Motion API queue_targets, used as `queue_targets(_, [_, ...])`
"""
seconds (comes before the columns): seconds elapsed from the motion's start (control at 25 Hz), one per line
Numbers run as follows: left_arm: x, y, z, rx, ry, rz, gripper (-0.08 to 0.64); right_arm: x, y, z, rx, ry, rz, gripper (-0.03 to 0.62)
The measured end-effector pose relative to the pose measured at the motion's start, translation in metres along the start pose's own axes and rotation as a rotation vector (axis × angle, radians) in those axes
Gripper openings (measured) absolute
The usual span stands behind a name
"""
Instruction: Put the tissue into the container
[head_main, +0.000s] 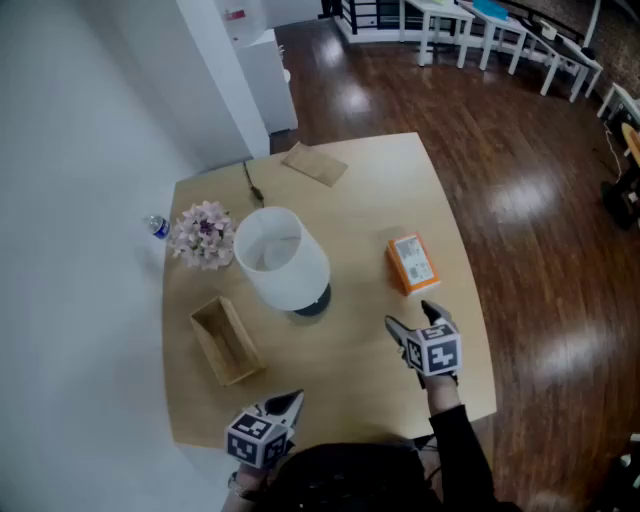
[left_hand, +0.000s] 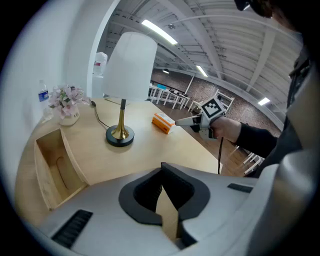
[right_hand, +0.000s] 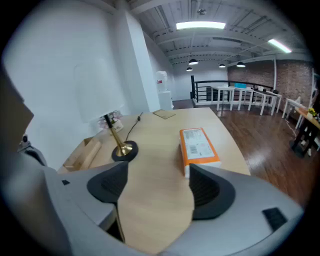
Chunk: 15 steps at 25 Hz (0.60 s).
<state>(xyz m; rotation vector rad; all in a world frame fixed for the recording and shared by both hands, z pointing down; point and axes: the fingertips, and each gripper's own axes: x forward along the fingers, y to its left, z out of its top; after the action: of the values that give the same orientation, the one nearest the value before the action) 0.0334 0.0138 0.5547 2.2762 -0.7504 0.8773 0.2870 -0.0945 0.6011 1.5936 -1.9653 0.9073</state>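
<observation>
Head view: tissue pack (head_main: 412, 262) lies on bench (head_main: 350, 190) right of lamp (head_main: 282, 258), well apart from wooden container (head_main: 203, 338). Right gripper (head_main: 409, 314) jaws spread, empty, near pack. Left gripper (head_main: 293, 398) jaws pressed together, empty

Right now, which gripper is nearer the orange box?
Right. The right gripper sits just short of the box, jaws open toward it; the left gripper is farther off across the table, by the tray.
</observation>
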Motion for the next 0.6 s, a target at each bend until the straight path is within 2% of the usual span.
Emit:
queue_targets(0.08, [0.008, -0.002, -0.001, -0.01, 0.012, -0.002, -0.006, 0.016, -0.033, 0.017, 0.005, -0.015, -0.064, 0.469])
queue_targets(0.2, [0.017, -0.001, -0.006, -0.034, 0.032, 0.004, -0.006, 0.039, -0.078, 0.037, -0.011, -0.016, -0.151, 0.512])
queue_targets(0.32, [0.019, 0.002, -0.01, -0.077, 0.04, 0.015, -0.006, 0.063, -0.11, 0.05, -0.041, 0.012, -0.195, 0.525])
queue_targets(0.48, [0.019, 0.007, -0.011, -0.111, 0.053, 0.034, -0.006, 0.093, -0.131, 0.053, -0.063, 0.072, -0.192, 0.525])
queue_targets(0.6, [0.019, 0.01, -0.01, -0.13, 0.057, 0.039, -0.006, 0.111, -0.131, 0.047, -0.076, 0.127, -0.169, 0.525])
